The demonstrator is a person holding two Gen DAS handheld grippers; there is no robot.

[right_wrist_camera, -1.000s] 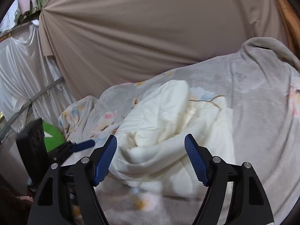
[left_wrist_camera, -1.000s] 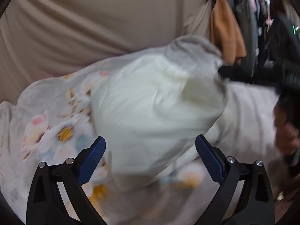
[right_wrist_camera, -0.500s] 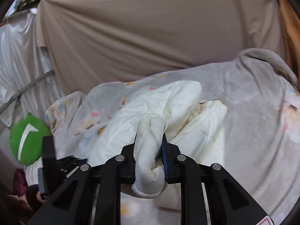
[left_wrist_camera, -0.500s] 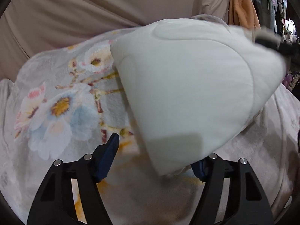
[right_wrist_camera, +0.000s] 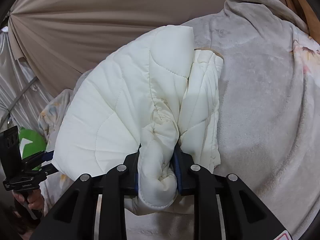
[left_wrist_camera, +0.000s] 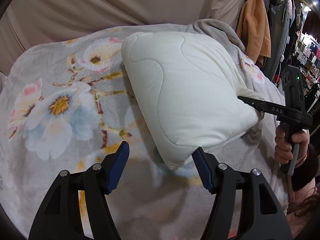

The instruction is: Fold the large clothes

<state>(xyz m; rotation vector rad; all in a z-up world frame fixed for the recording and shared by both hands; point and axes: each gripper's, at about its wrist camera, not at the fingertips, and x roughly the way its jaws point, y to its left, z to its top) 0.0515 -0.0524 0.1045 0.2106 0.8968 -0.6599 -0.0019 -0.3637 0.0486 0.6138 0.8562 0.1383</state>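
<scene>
Garment: a cream quilted jacket (left_wrist_camera: 186, 98), thick and padded, lies bunched on a grey floral blanket (left_wrist_camera: 60, 104), towards its right side in the left wrist view.
Right gripper (right_wrist_camera: 158, 160): its jaws are narrow and clamp a rolled bunch of the jacket's edge; both blue pads (right_wrist_camera: 177, 160) press into the padding (the rest of the garment billows up beyond them). The jaws have opened slightly in the last moment, the fabric staying between them.
Left gripper (left_wrist_camera: 162, 168): the jaws stand fairly wide and have just been closing; the jacket's lower corner hangs between them, against the right-hand pad (left_wrist_camera: 202, 170), while the left-hand pad is clear of it. No grip is made here.
Right hand (left_wrist_camera: 288, 142): seen from the left wrist view, it grasps the black handle at the blanket's right edge.
Left hand (right_wrist_camera: 33, 200): low at the left edge of the right wrist view, around its own handle.
Backdrop: a beige curtain (right_wrist_camera: 90, 20) hangs behind the blanket; an orange garment (left_wrist_camera: 254, 26) hangs at the upper right of the left wrist view.
</scene>
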